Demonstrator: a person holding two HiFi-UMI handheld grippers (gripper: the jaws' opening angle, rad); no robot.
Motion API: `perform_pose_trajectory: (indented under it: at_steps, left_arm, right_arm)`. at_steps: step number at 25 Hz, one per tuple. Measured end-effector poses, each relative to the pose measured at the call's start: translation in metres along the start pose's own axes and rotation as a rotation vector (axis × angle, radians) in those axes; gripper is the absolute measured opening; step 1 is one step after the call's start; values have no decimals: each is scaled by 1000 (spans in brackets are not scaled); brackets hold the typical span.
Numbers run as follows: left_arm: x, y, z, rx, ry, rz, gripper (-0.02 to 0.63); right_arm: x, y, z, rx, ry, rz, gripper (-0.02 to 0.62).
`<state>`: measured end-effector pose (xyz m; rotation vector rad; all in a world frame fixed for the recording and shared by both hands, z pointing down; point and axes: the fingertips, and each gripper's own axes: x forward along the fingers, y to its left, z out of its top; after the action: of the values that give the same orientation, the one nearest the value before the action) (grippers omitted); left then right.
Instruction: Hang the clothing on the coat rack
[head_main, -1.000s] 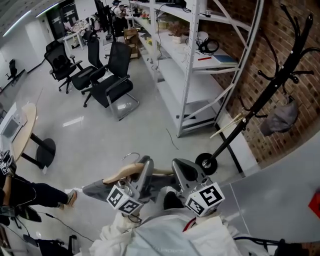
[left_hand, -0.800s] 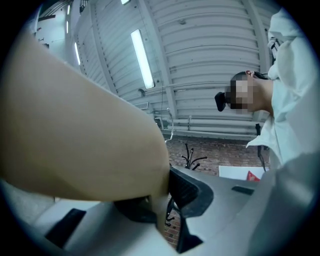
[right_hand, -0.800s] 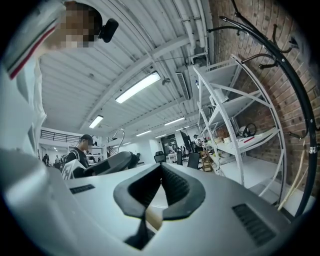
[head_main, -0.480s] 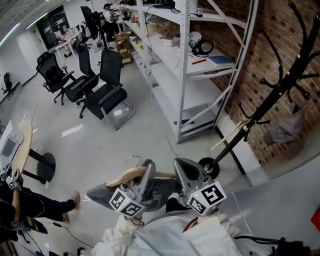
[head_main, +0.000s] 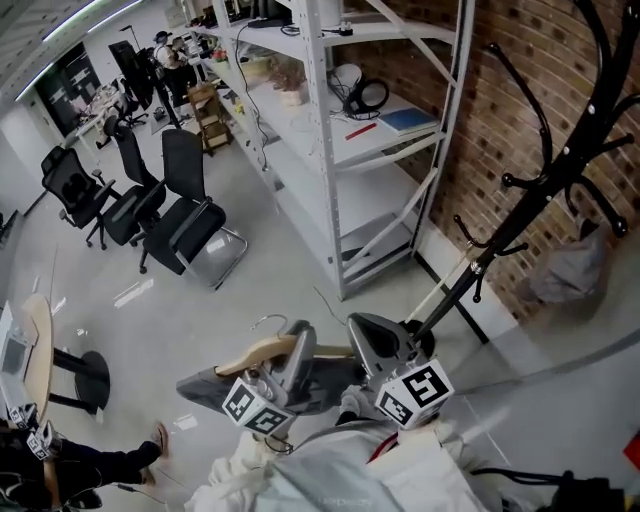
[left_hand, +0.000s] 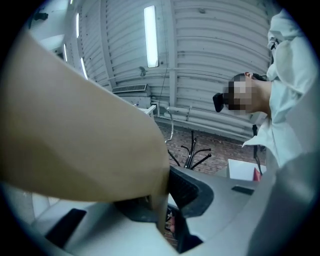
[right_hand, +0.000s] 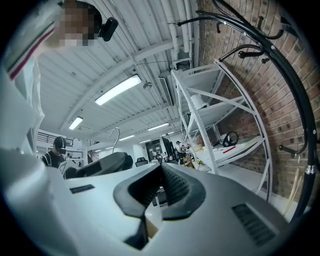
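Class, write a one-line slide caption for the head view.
Left claw and right claw hold a wooden hanger bearing grey clothing near the black coat rack.

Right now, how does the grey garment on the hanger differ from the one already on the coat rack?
The hanger garment is darker and spread along a wooden hanger; the rack garment is paler and bunched, with no hanger visible. The hanger garment sits low in front of the person, its hanger clamped by the left gripper; the rack garment hangs from the coat rack by the brick wall. Both are grey cloth.
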<state>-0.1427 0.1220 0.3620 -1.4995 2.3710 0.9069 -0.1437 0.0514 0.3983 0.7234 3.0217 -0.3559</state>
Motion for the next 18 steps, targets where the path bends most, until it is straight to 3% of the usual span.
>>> perform_pose_trajectory:
  at_steps: [9,18]
  left_arm:
    - [80,25,-27,-24,30,-125,55]
    - [123,33,-48,-96,60,-241,55]
  right_arm:
    - [16,-71,18,-35,-40,-96,25]
    - [0,-112,28,-62,-66,-252,25]
